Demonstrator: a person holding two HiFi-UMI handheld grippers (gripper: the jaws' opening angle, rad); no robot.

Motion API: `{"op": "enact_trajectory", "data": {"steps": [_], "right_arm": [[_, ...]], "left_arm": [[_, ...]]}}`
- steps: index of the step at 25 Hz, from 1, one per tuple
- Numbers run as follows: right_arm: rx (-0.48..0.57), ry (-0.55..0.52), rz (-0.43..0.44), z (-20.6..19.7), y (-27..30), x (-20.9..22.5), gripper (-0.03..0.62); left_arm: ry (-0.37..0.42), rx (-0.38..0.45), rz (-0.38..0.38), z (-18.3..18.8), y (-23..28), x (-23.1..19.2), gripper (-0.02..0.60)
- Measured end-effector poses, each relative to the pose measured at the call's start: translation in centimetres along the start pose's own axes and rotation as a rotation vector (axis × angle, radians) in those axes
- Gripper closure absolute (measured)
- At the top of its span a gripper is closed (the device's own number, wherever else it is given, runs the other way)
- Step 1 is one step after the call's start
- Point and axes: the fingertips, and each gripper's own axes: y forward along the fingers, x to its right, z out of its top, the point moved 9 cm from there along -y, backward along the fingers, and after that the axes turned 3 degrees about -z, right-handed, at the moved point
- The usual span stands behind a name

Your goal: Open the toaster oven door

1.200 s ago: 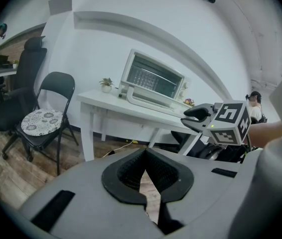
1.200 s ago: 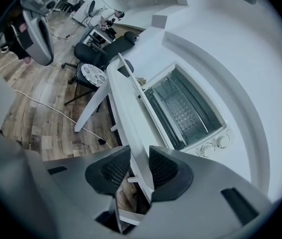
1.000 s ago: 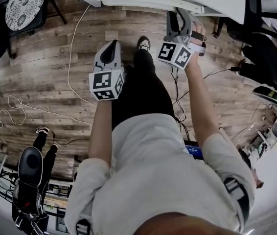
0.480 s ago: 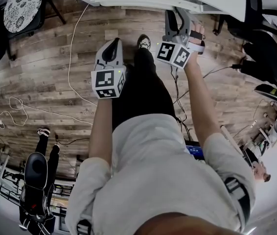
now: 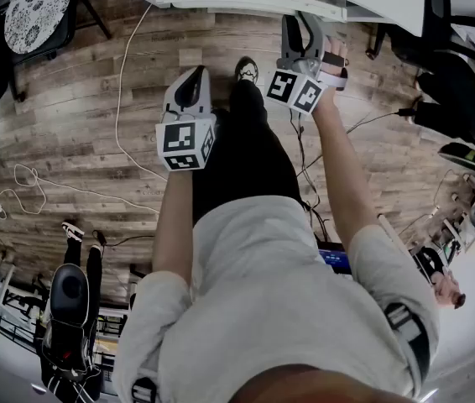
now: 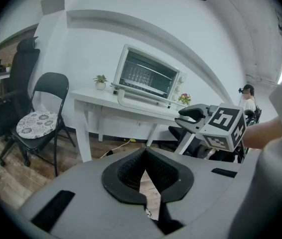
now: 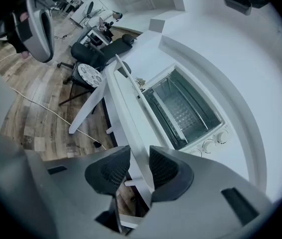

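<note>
The right gripper (image 7: 138, 158) is closed on the white door handle (image 7: 129, 106) of the toaster oven (image 7: 188, 108), which is seen right of centre. The left gripper (image 6: 144, 152) is held shut and empty. If the pull is made off the hinge's arc, the handle could be lost from the pads, or the oven dragged along the table (image 6: 93, 94). Counted: one oven, one handle, one table, two grippers.

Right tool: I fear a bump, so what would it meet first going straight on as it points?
The oven door's white handle bar. The right tool seems clamped on it, so it has no free travel ahead.
</note>
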Motion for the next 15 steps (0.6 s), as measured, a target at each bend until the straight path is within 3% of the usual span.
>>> {"op": "enact_trajectory", "data": {"steps": [15], "right_arm": [[0.011, 0.017, -0.023, -0.60, 0.10, -0.82, 0.471]], "left_arm": [[0.013, 0.004, -0.014, -0.33, 0.36, 0.38, 0.565]]}}
